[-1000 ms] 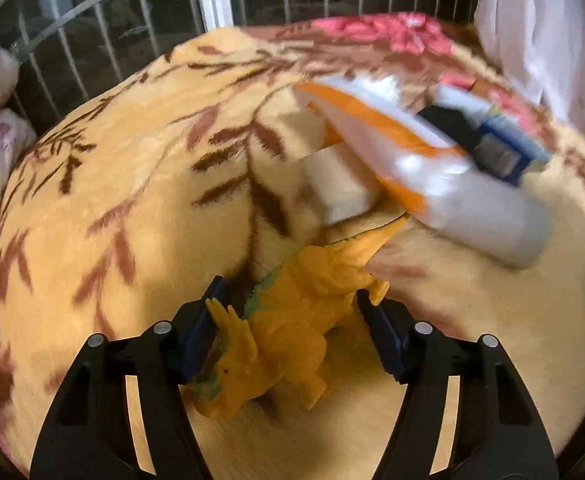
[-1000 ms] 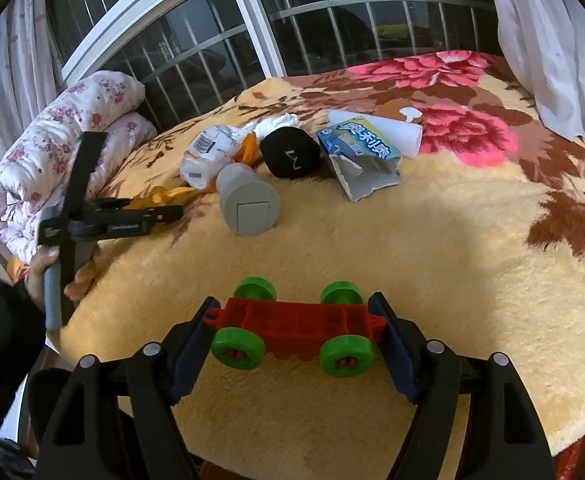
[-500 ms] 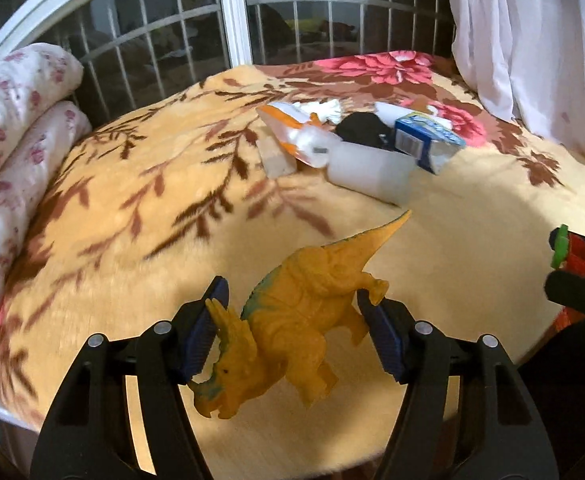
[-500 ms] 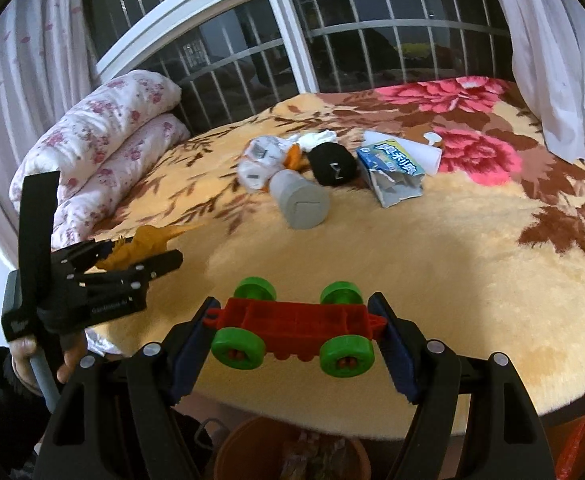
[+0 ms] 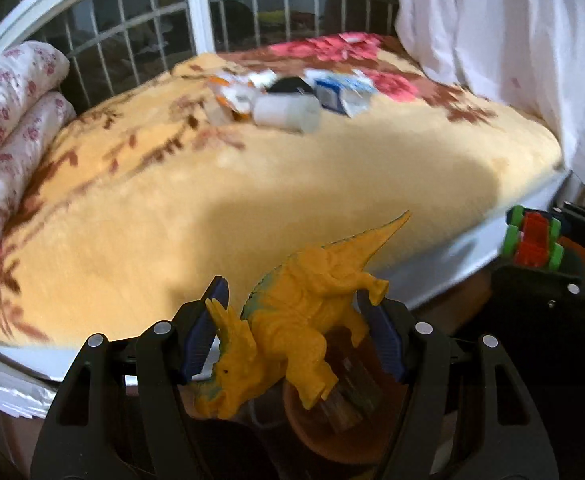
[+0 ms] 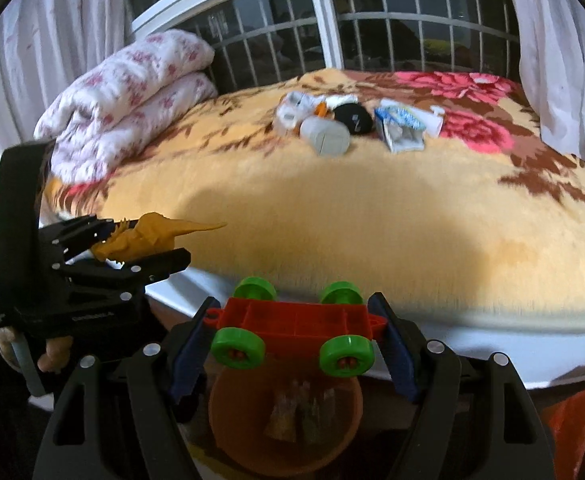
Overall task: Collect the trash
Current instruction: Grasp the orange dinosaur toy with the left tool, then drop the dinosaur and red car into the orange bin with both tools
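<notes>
The left gripper (image 5: 292, 336) clamps a knobbly orange plastic triceratops (image 5: 292, 320); the right gripper (image 6: 294, 334) clamps a hard red toy cart (image 6: 292, 322) with green wheels. Both hang over the round brown bin (image 6: 232, 432) beside the plush bed (image 6: 372, 208). Released off-centre, the wheeled cart could bounce out.

left gripper (image 5: 296, 336): clamps dinosaur toy (image 5: 292, 320), above bin (image 5: 332, 424)
right gripper (image 6: 292, 336): clamps toy cart (image 6: 292, 320), above bin
litter pile (image 6: 348, 124): on bed (image 6: 332, 208), far ahead

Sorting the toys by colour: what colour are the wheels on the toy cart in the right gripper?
Green wheels, on a red toy cart; clearest in the right wrist view.
</notes>
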Demonstrator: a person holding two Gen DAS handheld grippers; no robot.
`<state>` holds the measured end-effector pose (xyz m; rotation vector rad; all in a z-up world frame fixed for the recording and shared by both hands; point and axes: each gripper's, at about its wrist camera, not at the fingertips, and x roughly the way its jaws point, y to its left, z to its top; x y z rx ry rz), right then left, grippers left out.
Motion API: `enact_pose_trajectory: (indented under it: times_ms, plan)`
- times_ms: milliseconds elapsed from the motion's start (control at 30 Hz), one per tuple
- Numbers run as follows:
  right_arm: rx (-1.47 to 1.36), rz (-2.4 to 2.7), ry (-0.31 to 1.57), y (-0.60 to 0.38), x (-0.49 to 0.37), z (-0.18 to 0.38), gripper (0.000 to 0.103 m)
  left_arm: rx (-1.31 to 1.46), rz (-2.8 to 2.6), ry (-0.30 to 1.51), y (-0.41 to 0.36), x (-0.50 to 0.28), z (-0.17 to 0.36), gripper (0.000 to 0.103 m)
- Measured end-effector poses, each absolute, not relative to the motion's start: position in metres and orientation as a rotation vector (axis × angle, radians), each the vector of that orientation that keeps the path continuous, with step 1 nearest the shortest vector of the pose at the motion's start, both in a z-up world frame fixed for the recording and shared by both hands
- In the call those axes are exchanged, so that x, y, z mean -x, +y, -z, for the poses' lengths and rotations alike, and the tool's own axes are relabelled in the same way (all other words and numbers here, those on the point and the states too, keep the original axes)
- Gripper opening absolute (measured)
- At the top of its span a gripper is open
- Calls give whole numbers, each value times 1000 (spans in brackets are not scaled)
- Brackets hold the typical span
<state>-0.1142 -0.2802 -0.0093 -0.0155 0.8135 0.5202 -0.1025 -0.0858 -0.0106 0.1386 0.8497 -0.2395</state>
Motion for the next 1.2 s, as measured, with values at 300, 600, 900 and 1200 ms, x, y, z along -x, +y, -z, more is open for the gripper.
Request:
enact_pose_trajectory:
  times_ms: [300, 600, 900, 1200]
  plan:
    - [59, -537, 922, -280, 141, 51, 74, -133, 299, 981, -91, 131, 55, 65]
    - [112, -554, 1074, -273, 138, 102, 74, -87, 339, 1178, -93, 123, 112, 65]
    - [204, -621, 1202, -248, 124, 142, 74, 4, 343, 1270, -86, 97, 139, 65]
    - [218, -645, 1279, -238, 118, 158, 75, 4, 353, 1305, -92, 88, 153, 66]
